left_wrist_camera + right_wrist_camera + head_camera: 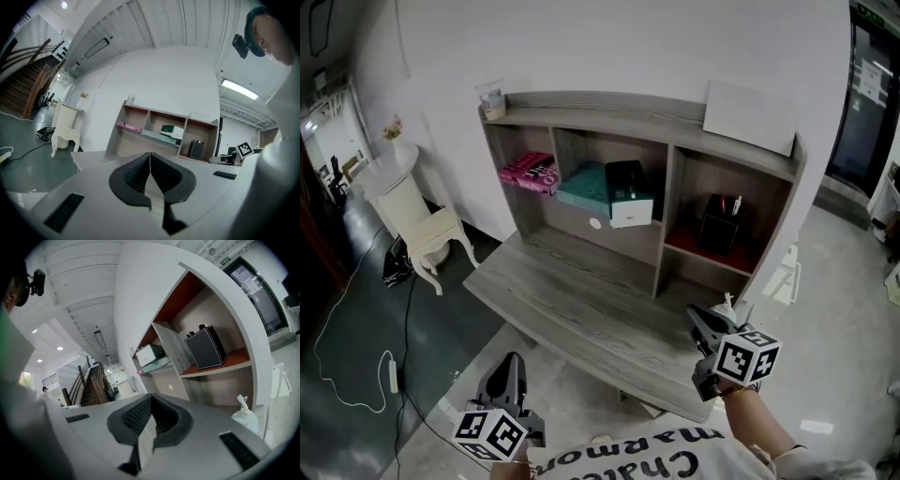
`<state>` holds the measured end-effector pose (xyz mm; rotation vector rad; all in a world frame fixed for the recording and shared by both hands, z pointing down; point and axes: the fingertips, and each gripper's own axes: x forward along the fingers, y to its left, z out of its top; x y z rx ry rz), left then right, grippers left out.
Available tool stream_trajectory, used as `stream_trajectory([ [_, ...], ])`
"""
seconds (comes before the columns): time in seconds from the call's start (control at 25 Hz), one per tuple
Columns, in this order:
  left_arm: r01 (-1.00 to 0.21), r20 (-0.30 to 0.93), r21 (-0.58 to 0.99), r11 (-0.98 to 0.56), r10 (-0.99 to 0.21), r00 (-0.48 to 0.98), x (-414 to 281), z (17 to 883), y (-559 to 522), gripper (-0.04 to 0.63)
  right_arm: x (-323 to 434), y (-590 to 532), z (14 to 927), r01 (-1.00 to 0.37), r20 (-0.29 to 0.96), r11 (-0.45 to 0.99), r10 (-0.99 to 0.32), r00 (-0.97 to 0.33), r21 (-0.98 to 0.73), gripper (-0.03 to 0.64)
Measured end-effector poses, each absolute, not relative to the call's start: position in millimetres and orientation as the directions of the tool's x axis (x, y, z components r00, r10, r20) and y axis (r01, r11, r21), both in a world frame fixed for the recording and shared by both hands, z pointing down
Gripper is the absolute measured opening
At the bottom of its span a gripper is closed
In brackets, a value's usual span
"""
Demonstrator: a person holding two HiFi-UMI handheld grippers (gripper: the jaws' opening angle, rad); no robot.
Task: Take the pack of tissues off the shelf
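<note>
A pink pack of tissues [530, 172] lies in the left compartment of the grey wooden shelf [666, 112] that stands on the desk [581, 309]; it shows small in the left gripper view [127, 125]. My left gripper [510, 364] hangs low in front of the desk's left corner, well short of the shelf, jaws shut and empty [150, 157]. My right gripper [699, 321] is over the desk's right end, below the right compartment, also shut with nothing in it [151, 399].
The middle compartment holds a flat teal box [584, 186] and a black-and-white box [629, 193]. A black holder [719, 223] stands in the red-floored right compartment. A white board [750, 117] rests on top. A white side table [417, 220] and cables [356, 375] are at left.
</note>
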<state>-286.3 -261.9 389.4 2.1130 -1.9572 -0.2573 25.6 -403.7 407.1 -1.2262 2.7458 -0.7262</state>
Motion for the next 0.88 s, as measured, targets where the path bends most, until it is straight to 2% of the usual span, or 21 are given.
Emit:
stream_trajectory([
  [0.48,-0.941,0.047,0.303,-0.149,-0.984,0.171,-368.2,386.0,-325.1,0.018,-24.7,-449.0,379.7,-0.740,0.073,0.518,-0.796,-0.600,-0.429,0.011],
  [0.68,-0.930,0.068,0.340,-0.138,-0.983,0.171,-388.8,401.7,-333.7,0.018,-47.0,-467.3,345.7,-0.698,0.005,0.566,-0.776,-0.631,-0.439,0.011],
  [0.88,-0.921,0.070,0.368,-0.131,-0.983,0.168,-400.1,411.0,-335.0,0.018,-52.3,-480.7,307.7,-0.719,-0.053,0.583,-0.789,-0.612,-0.377,0.011],
])
